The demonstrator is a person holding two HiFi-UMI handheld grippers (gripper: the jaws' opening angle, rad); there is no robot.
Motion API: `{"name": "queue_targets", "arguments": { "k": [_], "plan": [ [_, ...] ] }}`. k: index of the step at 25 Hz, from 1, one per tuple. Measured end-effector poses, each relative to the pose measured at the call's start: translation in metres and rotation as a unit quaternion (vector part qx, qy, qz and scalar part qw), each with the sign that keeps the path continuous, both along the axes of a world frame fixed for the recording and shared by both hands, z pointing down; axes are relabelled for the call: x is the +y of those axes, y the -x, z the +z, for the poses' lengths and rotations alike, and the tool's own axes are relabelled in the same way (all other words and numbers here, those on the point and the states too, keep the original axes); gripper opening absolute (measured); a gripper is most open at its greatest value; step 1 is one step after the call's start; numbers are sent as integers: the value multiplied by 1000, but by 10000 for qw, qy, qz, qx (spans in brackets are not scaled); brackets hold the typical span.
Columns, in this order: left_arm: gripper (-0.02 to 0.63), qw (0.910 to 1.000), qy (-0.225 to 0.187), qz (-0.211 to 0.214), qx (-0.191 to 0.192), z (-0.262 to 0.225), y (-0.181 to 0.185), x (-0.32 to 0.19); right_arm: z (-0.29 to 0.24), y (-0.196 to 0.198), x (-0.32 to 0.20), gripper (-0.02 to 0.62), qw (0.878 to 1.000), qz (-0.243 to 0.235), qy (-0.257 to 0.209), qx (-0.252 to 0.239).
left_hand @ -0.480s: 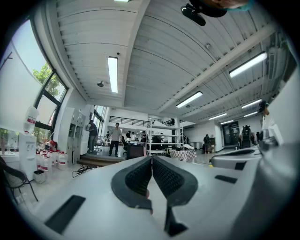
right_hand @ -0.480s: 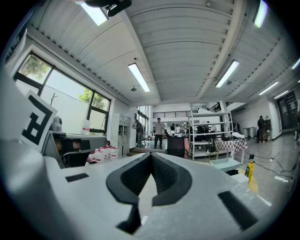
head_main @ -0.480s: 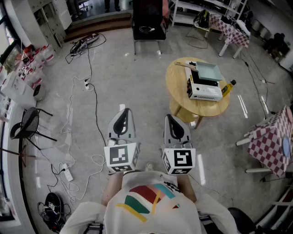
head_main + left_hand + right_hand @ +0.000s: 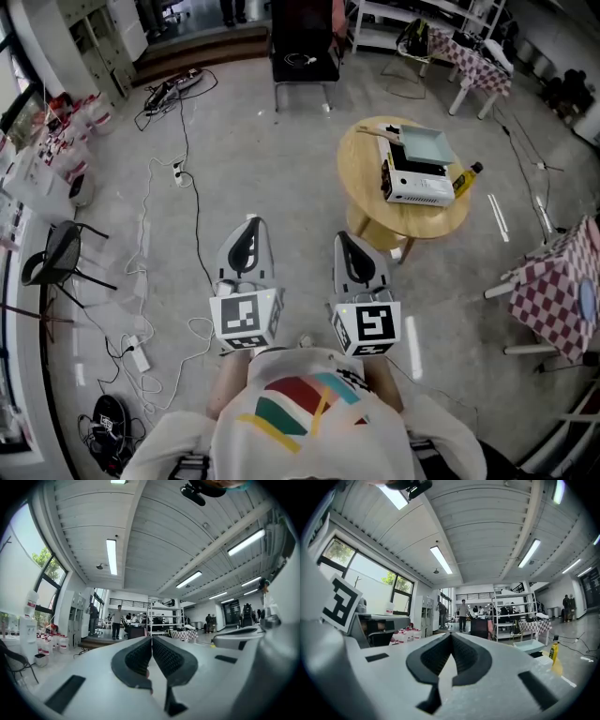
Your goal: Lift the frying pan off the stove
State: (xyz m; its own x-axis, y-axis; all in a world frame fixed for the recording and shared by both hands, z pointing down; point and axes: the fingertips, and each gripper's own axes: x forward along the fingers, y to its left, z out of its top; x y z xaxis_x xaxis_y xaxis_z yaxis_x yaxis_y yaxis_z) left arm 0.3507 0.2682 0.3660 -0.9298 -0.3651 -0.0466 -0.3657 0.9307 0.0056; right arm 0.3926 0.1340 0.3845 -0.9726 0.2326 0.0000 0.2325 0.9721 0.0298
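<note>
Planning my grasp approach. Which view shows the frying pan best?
Head view: the frying pan sits on the stove, handle visible. Right gripper view shows it small and side-on; left gripper view doesn't show it.

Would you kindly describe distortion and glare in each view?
Head view: sharp, evenly lit, with light streaks on the floor beside the round table. Left gripper view: fisheye, black corners, bowed ceiling lights. Right gripper view: likewise, windows washed out.

The frying pan (image 4: 427, 147) lies on the stove (image 4: 417, 187), itself on the round table (image 4: 361, 178).
</note>
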Motion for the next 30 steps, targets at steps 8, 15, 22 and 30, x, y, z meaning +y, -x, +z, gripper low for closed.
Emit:
{"name": "queue_targets", "arguments": {
  "k": [8,15,22,30],
  "plan": [
    [8,9998,-33,-144,-92,3,6,1,8,3,-5,-6,9998,-196,75,11],
    [8,9996,-119,-260,-27,5,25,2,13,14,-14,-6,9993,-315,166,127],
    [8,9997,-34,-51,-247,-5,58,-19,4,41,-27,-6,9993,-316,213,-53],
    [8,9994,-163,-23,-308,-10,118,-31,-3,95,-30,-6,9987,-462,-78,-189]
  ]
}}
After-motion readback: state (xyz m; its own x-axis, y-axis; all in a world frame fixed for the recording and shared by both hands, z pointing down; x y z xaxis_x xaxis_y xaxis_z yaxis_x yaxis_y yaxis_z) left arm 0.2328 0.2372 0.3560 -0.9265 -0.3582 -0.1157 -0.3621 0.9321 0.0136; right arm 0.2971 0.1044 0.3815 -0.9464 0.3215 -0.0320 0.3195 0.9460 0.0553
